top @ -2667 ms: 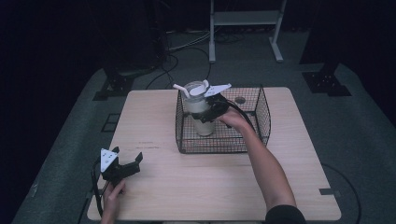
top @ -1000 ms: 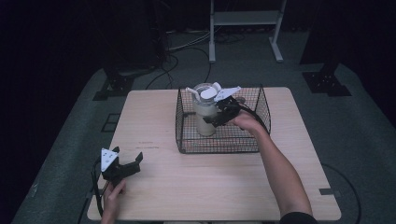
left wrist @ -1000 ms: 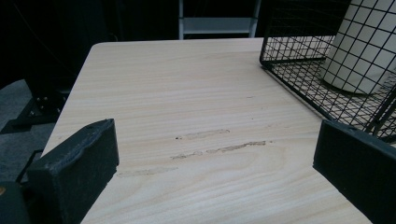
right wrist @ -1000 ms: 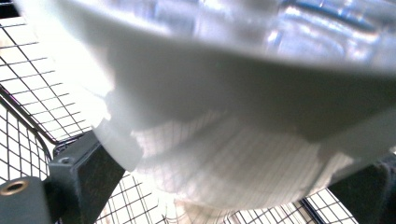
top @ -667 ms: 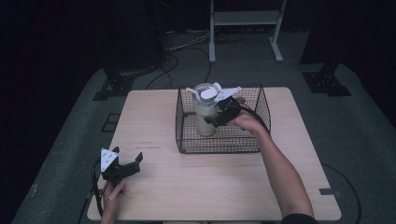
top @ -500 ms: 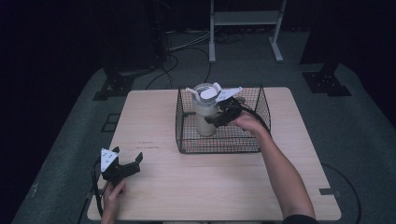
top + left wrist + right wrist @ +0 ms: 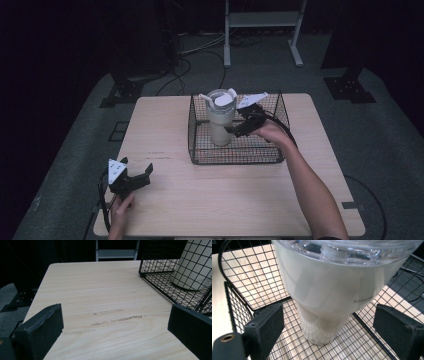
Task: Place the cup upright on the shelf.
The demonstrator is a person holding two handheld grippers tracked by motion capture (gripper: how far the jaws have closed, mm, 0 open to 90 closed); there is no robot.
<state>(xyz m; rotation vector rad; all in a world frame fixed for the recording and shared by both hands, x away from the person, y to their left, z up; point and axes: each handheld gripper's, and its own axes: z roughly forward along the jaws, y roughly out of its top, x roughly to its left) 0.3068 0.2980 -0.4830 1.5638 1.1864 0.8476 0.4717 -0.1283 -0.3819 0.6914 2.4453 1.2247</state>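
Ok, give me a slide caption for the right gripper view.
Open tongs flank a cream tumbler standing in a black wire basket.

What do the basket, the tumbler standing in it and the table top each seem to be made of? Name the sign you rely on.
Basket: thin metal wire with a black coat, judging by its open square grid. Tumbler: probably coated steel, cream and satin, with soft reflections; its lid looks like clear plastic. Table top: pale wood or wood-look laminate with a matt finish; grain lines run along it.
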